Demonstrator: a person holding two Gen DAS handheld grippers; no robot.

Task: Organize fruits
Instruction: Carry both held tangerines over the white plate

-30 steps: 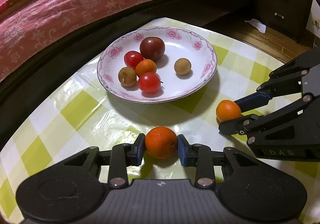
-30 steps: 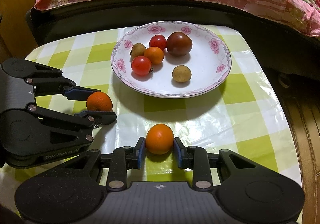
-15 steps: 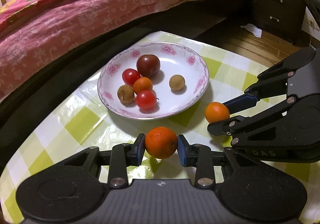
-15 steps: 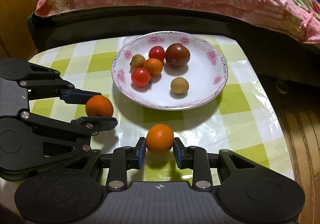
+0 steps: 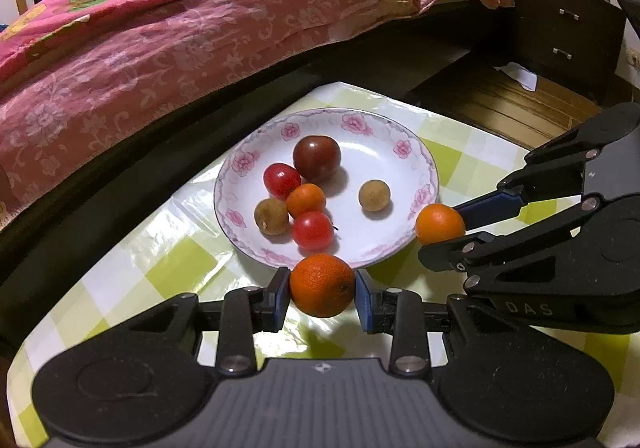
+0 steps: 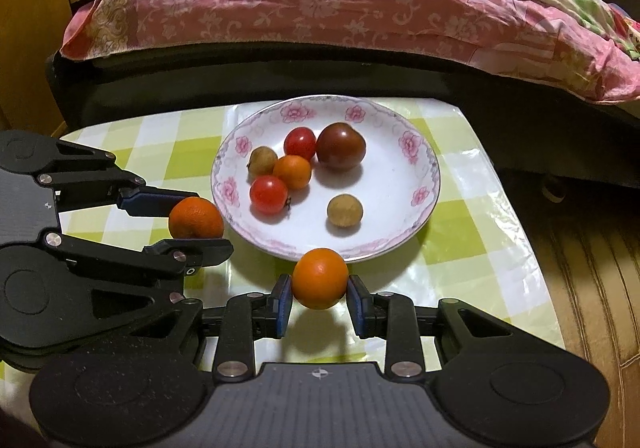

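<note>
A: Where do things stand?

B: Each gripper carries fruit. The left gripper (image 5: 322,294) has its jaws clamped on a rough-skinned round orange (image 5: 322,285); the right gripper (image 6: 319,294) has its jaws clamped on a smoother, smaller orange (image 6: 319,278). Both fruits are lifted off the green-and-white checked tabletop (image 6: 460,248), at the near edge of the white floral-rimmed china plate (image 6: 400,184).

A: And the plate?

B: Six pieces already: a dark maroon tomato (image 6: 341,146), two red cherry tomatoes, a small orange and two brown longans, clustered on the left half. The right and near parts of the plate are bare.

A: So how should the drop go?

B: I'd carry each orange over the rim with clearance, since both look level with it, then lower until the fruit nearly touches the china before parting the jaws. Round fruit will likely roll toward the middle of the shallow dish, so release low and slowly. Aim the right one near the lone longan (image 6: 345,210), the left one at the near bare patch, one after the other so the grippers don't collide.
</note>
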